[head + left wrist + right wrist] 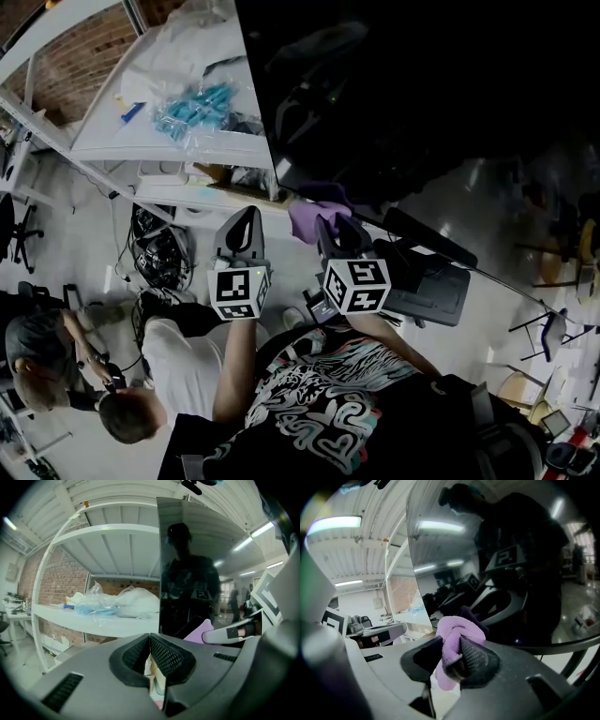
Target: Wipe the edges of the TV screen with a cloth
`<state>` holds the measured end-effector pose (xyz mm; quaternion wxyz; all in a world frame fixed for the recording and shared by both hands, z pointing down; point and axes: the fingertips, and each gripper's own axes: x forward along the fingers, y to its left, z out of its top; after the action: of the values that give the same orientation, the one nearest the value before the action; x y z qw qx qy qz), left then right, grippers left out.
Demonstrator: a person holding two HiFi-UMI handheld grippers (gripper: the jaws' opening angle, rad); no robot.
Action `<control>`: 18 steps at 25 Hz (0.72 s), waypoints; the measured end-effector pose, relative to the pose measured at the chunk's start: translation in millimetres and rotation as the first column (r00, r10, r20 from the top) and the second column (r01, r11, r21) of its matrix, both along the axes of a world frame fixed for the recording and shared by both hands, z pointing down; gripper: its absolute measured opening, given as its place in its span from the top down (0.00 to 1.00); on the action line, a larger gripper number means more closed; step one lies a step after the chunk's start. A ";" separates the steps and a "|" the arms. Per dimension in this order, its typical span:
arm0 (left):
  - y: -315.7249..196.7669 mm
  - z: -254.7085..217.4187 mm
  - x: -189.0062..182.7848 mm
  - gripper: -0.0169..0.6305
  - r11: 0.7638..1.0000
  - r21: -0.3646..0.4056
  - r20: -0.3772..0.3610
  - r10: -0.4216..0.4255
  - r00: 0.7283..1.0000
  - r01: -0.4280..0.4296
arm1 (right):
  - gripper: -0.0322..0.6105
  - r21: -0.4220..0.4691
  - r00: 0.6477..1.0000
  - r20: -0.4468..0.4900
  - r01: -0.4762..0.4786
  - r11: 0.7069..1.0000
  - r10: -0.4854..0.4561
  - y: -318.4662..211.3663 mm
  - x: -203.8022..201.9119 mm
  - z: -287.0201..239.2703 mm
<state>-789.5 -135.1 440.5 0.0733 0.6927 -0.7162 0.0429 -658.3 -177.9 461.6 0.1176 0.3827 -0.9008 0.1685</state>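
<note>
Brick-walled workshop, white metal shelf [103,127]: a bunched, fluffy purple cloth [454,634] sits at the lower left corner of the glossy, mirror-like black TV screen [394,84].
The right tongs [454,651] point up at that corner, their ribbed black pads clenched on the cloth. The left tongs [150,641], pads pressed together on nothing, stand upright just beside them, the forearm raised.
</note>
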 end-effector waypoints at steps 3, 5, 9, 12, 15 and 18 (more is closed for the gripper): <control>-1.8 -0.1 -7.7 0.95 1.000 0.000 -0.002 -0.006 1.000 0.006 | 0.74 -0.006 1.000 0.004 0.017 1.000 -0.017 -1.1 -12.4 -0.2; -1.8 0.5 -11.6 0.95 1.000 0.000 -0.004 -0.009 1.000 0.009 | 0.74 -0.012 1.000 0.009 0.027 1.000 -0.026 -1.0 -19.3 -0.1; -1.0 2.4 -18.2 0.95 1.000 -0.002 -0.008 -0.014 1.000 0.014 | 0.74 -0.020 0.999 0.016 0.043 0.999 -0.042 -0.5 -31.4 0.4; -1.2 3.6 -22.7 0.95 1.000 -0.005 -0.011 -0.017 1.000 0.017 | 0.74 -0.029 0.999 0.021 0.050 0.998 -0.050 -1.4 -39.3 0.8; -0.2 4.2 -25.5 0.95 1.000 -0.006 -0.012 -0.020 1.000 0.020 | 0.74 -0.034 0.998 0.024 0.057 0.998 -0.056 -1.8 -45.4 0.9; 3.0 4.5 -26.7 0.94 1.000 -0.008 -0.013 -0.022 1.000 0.022 | 0.74 -0.041 0.998 0.027 0.060 0.997 -0.059 -1.3 -50.5 0.8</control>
<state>-816.2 -132.0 444.9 0.0811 0.6848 -0.7231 0.0403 -708.8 -179.1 462.4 0.1189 0.3508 -0.9095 0.1886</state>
